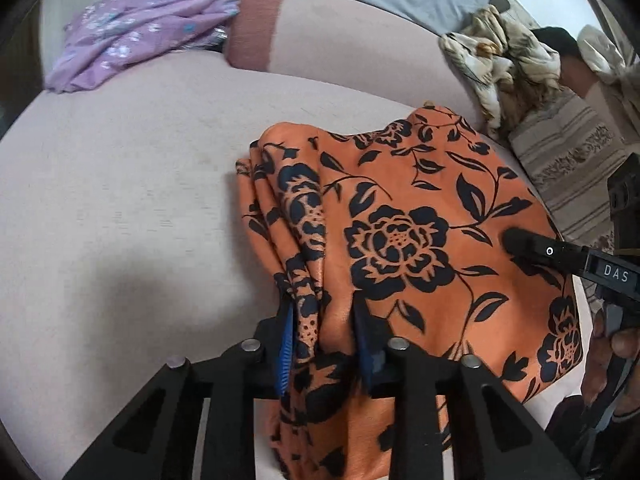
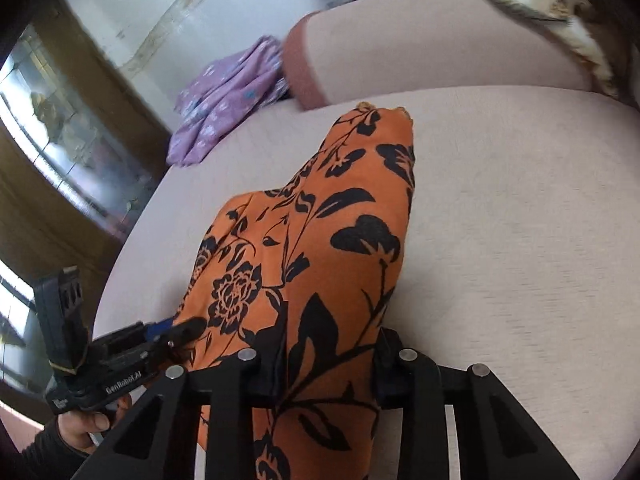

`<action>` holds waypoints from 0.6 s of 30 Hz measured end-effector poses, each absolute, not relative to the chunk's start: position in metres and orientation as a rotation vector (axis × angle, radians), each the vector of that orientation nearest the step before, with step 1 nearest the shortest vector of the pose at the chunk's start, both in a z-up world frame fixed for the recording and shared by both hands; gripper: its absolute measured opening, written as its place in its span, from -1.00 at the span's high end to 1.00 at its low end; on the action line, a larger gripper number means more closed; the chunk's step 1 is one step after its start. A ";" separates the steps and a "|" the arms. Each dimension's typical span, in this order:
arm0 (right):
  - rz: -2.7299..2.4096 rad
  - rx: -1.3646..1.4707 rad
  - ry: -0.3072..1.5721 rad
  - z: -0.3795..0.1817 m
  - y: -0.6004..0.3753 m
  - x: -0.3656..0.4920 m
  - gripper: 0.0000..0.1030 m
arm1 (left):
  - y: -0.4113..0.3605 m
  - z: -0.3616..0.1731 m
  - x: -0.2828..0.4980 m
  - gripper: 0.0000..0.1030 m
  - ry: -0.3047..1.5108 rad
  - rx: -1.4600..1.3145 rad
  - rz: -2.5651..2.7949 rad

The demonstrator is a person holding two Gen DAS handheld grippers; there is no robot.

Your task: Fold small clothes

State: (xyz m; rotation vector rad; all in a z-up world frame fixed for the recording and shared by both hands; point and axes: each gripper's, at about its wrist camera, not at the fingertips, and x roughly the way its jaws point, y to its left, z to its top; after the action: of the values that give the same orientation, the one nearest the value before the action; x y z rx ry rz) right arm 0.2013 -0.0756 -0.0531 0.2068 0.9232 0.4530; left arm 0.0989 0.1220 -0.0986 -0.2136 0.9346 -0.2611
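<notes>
left wrist view: left gripper (image 1: 324, 344) has its jaws pinched down on a bunched edge of the orange floral garment (image 1: 400, 216); the rest of it lies spread over the pale bed (image 1: 120, 208); right gripper (image 1: 516, 242) comes in from the right side, resting over the cloth
right wrist view: right gripper (image 2: 328, 352) jaws are narrowed onto the near edge of the orange floral garment (image 2: 320, 240), cloth clamped between them; left gripper (image 2: 192, 326) bites the cloth's left edge
step: looks like mid-fold, both near corners gripped
next: probably carry both corners together toward the far end; keep them level so it doesn't skew
background: purple floral garment (image 2: 228, 104) lies well apart, by the pillow (image 2: 400, 52)
</notes>
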 end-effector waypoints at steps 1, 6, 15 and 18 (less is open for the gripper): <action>0.436 0.215 0.941 -0.058 -0.089 0.203 0.35 | 0.116 -0.103 0.100 0.24 0.947 -0.213 -0.258; 0.381 0.309 1.047 -0.095 -0.119 0.200 -0.19 | 0.134 -0.096 0.087 -0.24 0.953 -0.206 -0.160; 0.441 0.328 0.833 -0.038 -0.084 0.174 -0.66 | 0.172 -0.075 0.040 -0.38 0.927 -0.138 -0.045; 0.414 0.355 1.015 -0.085 -0.076 0.201 -0.63 | 0.175 -0.063 0.028 -0.46 0.918 -0.126 -0.024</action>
State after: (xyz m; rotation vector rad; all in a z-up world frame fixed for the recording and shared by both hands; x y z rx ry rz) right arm 0.2011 -0.0758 -0.0849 0.3551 1.0145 0.4140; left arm 0.0277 0.1746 -0.0626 -0.1257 0.9180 -0.0239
